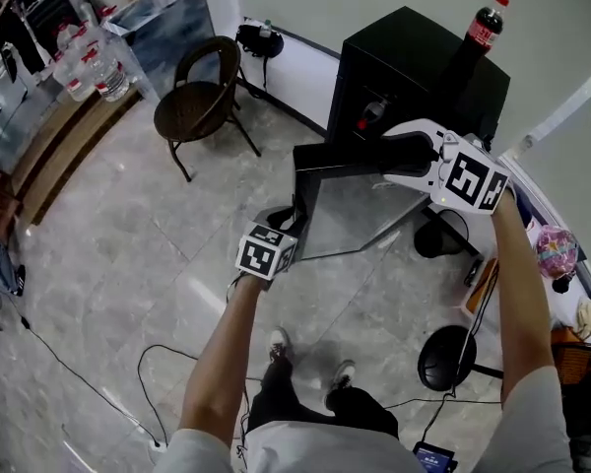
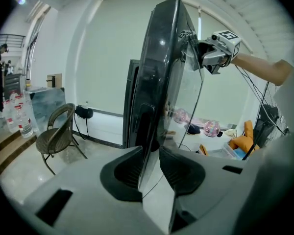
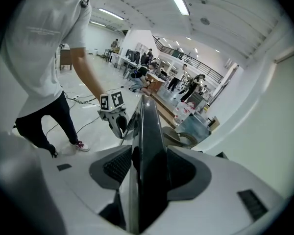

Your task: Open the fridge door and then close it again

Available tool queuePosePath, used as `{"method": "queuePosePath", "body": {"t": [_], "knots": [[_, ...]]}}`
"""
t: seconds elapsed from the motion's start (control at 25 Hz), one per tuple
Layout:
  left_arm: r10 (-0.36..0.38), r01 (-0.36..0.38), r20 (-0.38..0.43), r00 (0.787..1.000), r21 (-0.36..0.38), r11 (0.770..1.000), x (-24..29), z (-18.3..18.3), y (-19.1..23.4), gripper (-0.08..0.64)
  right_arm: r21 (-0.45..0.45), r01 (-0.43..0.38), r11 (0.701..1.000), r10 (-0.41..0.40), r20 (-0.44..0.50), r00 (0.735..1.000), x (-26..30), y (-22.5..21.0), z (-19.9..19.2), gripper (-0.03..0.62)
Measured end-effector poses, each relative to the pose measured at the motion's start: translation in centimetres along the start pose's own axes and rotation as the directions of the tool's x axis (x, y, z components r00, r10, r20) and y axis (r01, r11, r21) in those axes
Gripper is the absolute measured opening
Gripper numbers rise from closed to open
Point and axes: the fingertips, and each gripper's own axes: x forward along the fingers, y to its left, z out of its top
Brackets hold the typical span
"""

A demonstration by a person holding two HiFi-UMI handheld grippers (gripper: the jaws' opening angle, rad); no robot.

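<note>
A small black fridge (image 1: 404, 57) stands by the wall with its door (image 1: 350, 210) swung wide open toward me. My left gripper (image 1: 288, 220) is shut on the door's free outer edge, low down. In the left gripper view the door (image 2: 164, 72) runs edge-on between the pads of that gripper (image 2: 149, 168). My right gripper (image 1: 399, 156) is shut on the door's top edge close to the fridge body. In the right gripper view the thick dark door (image 3: 147, 131) fills its jaws (image 3: 149, 170). Each gripper shows in the other's view: the right one (image 2: 198, 53), the left one (image 3: 118, 124).
A cola bottle (image 1: 481, 33) stands on top of the fridge. A wicker chair (image 1: 202, 97) is left of it, with water bottles (image 1: 89, 67) on a counter beyond. Two black stool bases (image 1: 448, 358) and cables lie on the floor to my right.
</note>
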Motion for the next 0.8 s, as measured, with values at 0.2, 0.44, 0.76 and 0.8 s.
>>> {"method": "queuePosePath", "body": {"t": [0.2,0.44,0.76,0.8], "knots": [[0.005,-0.005,0.005,1.000,-0.025,1.000,-2.3,-2.2,-3.9,0.086,-0.041,-0.060,0.997,0.060,-0.010,0.998,-1.3,2.9,0.9,0.219],[-0.003,0.003,0.006,1.000,-0.013,1.000,-5.6,-5.2,-8.2,0.108,-0.060,-0.085,0.995,0.084,-0.017,0.996,-3.3,6.5,2.1,0.221],[-0.088,0.090,-0.026,0.996,0.105,0.990,-7.5,-6.6,-14.4,0.220,-0.074,-0.091,0.993,0.087,-0.051,0.995,-5.9,10.9,1.9,0.239],[-0.099,0.103,-0.038,0.994,0.126,0.987,-7.5,-6.8,-15.4,0.222,-0.077,-0.089,0.993,0.084,-0.060,0.995,-6.2,11.4,1.8,0.244]]}}
